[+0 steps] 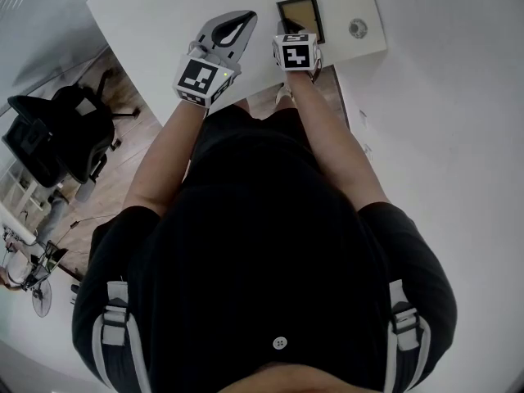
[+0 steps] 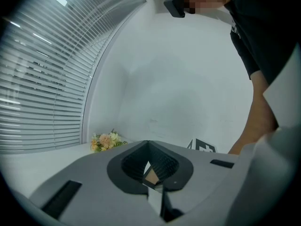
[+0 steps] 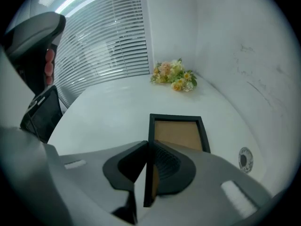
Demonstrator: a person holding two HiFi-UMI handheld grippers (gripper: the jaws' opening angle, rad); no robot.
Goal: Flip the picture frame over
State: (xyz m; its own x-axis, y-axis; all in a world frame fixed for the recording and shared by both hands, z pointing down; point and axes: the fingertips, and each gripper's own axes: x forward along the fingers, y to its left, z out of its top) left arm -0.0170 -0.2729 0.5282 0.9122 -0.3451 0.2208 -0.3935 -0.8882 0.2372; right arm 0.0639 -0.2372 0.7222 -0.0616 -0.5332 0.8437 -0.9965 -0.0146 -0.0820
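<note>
On the white bench (image 1: 164,15), far side near the wall, the picture frame (image 3: 178,133) lies flat: black border, brown panel facing up. Can't tell whether that panel is the front or the backing.

Right tongs (image 3: 147,146) are angled steeply down at the frame's near left corner. Its black left rail runs up between the pads, which are clenched on it. From the head view the frame sits straight ahead of that hand and its far end rests on the bench.

Left tongs (image 1: 246,16) are pressed together with nothing in them, pointing roughly level over the bench to the left of the frame and apart from it.

Progress, my read: grip is taken and that's all. No lift, no rotation, and the whole frame is flat on the surface. Left to do: raise the gripped edge, swing the frame over, set it down other side up, let go.

Other items: flower bunch (image 3: 174,76) at the far end of the bench, round cable grommet (image 3: 244,158) to the right of the frame. Both sit well apart from it, so probably no obstruction.
</note>
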